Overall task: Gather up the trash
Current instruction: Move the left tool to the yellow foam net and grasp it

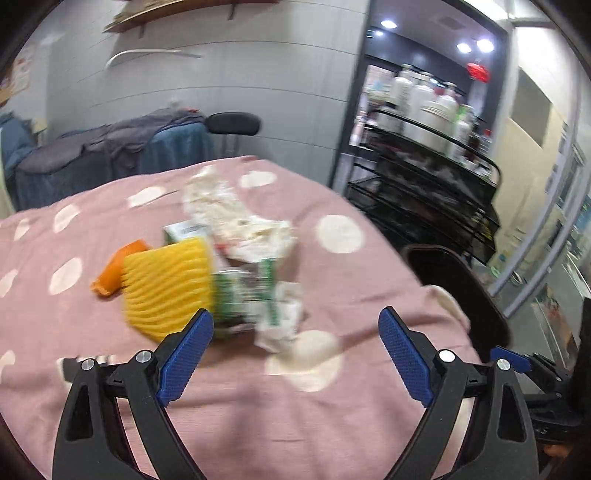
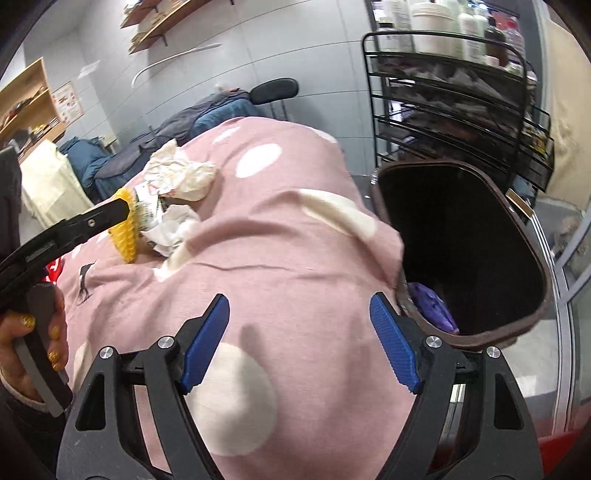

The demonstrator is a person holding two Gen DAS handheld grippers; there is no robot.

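A pile of trash lies on the pink dotted cloth (image 1: 258, 406): crumpled white paper (image 1: 236, 218), a green-and-white wrapper (image 1: 251, 295), a yellow ribbed piece (image 1: 166, 291), an orange piece (image 1: 118, 269) and a white tissue (image 1: 284, 321). My left gripper (image 1: 295, 314) hangs open just short of the pile, touching nothing. My right gripper (image 2: 299, 299) is open above bare cloth (image 2: 295, 369), with nothing between its fingers. The pile (image 2: 173, 184) lies far to its left, with a left gripper finger (image 2: 92, 221) beside it. A dark brown bin (image 2: 532, 229) stands at the cloth's right edge, something purple (image 2: 432, 306) inside.
A black wire rack (image 2: 443, 92) with bottles stands behind the bin (image 1: 454, 280). A chair draped with dark clothes (image 1: 110, 155) is beyond the cloth's far edge. A hand (image 2: 33, 343) holds the left gripper's handle. Wooden shelves (image 2: 155, 22) hang on the wall.
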